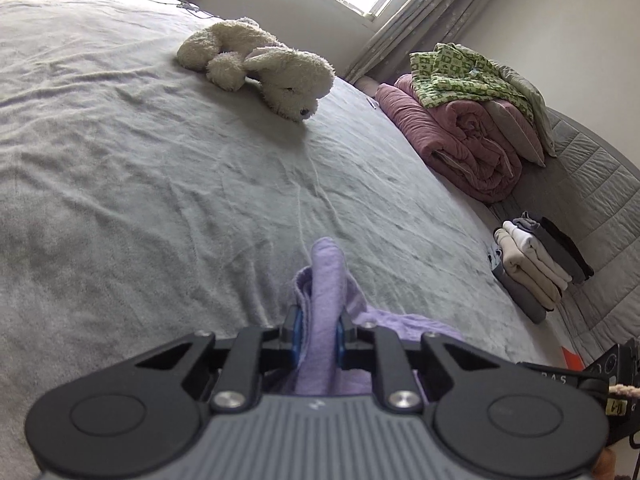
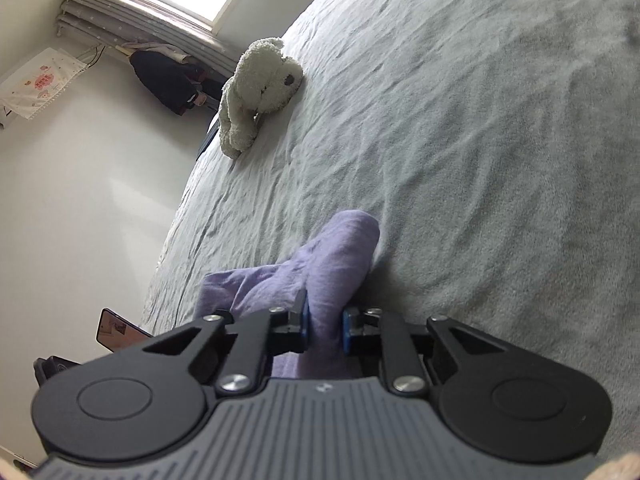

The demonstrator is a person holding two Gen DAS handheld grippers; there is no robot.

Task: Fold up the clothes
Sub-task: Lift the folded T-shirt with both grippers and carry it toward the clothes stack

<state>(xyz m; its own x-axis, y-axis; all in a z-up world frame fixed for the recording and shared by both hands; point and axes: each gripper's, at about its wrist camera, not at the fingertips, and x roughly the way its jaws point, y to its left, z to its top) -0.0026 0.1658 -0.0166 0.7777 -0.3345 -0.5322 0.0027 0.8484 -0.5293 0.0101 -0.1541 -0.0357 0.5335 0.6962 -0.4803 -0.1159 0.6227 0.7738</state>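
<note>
I counted one lilac garment, pinched by both of my two grippers, the left gripper and the right gripper. One cream plush dog lay far up the bed. At the right edge sat one rolled pink quilt with one green patterned garment on top, and nearer, one stack of folded clothes, perhaps five or six pieces; the edges blurred together. One phone showed at near left.
</note>
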